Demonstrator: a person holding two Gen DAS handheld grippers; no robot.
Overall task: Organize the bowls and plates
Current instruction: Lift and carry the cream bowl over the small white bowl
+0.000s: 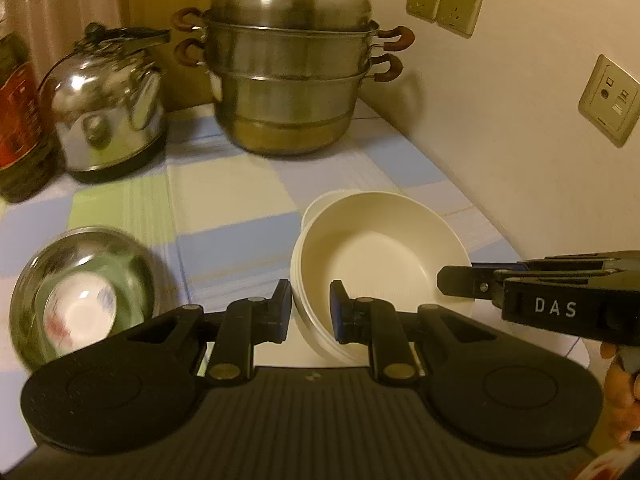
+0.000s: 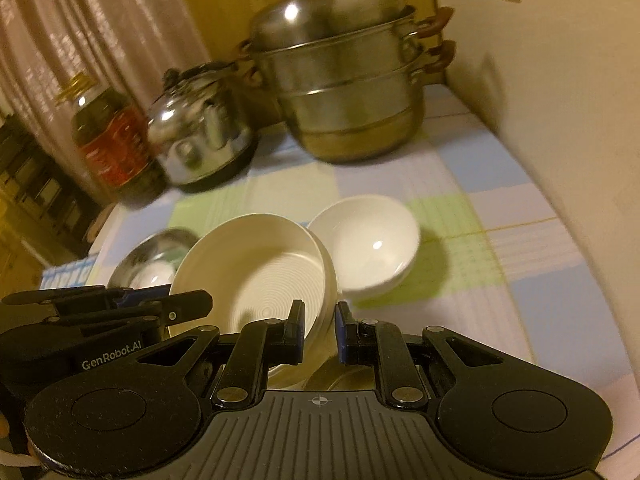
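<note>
A stack of cream shallow plates point(image 1: 380, 248) is held tilted between both grippers, over the checked tablecloth point(image 1: 224, 184). My left gripper point(image 1: 313, 310) is shut on its near rim. My right gripper point(image 1: 444, 280) comes in from the right and pinches the opposite rim. In the right wrist view the right gripper point(image 2: 319, 330) clamps the stack point(image 2: 256, 272), with the left gripper point(image 2: 204, 300) on its left side. A white bowl point(image 2: 368, 240) sits just beyond the stack. A steel bowl point(image 1: 80, 280) with a small patterned bowl point(image 1: 80, 312) inside stands to the left.
A tall steel steamer pot point(image 1: 292, 80) and a steel kettle point(image 1: 108, 108) stand at the back of the table, with an oil bottle point(image 2: 112, 140) beside them. The wall with sockets point(image 1: 444, 4) runs along the right side. A person's hand point(image 1: 620, 392) shows at the lower right.
</note>
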